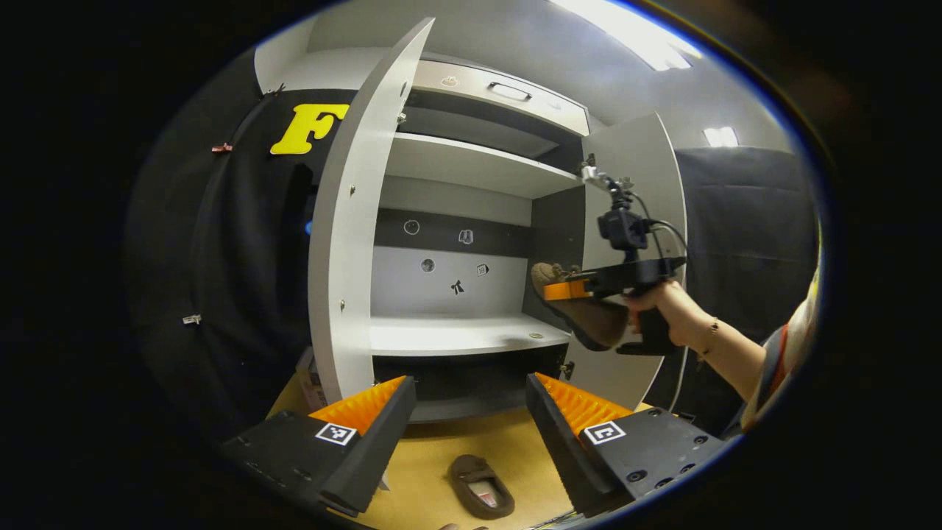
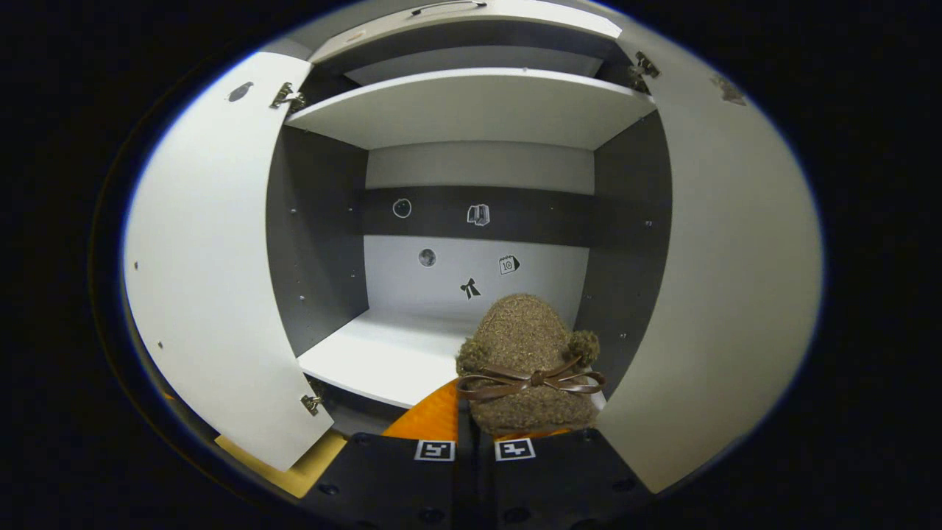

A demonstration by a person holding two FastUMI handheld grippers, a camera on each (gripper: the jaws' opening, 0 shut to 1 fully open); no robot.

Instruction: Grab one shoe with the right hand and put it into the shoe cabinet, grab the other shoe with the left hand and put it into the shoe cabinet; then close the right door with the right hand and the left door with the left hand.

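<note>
A brown fuzzy shoe [image 2: 526,353] with a thin bow sits pinched in my right gripper [image 2: 475,412], toe pointing at the cabinet's middle shelf [image 2: 383,361]. In the left gripper view that same shoe [image 1: 589,316] hangs in the air at the cabinet opening, carried by the right gripper [image 1: 570,288] and a hand [image 1: 673,309]. The other shoe [image 1: 482,486], dark brown, lies on the yellow floor [image 1: 427,471] below my left gripper [image 1: 471,401], which is open and holds nothing. Both cabinet doors, left [image 1: 353,221] and right [image 1: 633,199], stand open.
The white shoe cabinet [image 1: 471,162] has an upper shelf [image 2: 471,103], a drawer with a handle [image 1: 508,90] on top and a dark lower compartment [image 1: 464,383]. Black cloth [image 1: 243,258] lines the booth on both sides.
</note>
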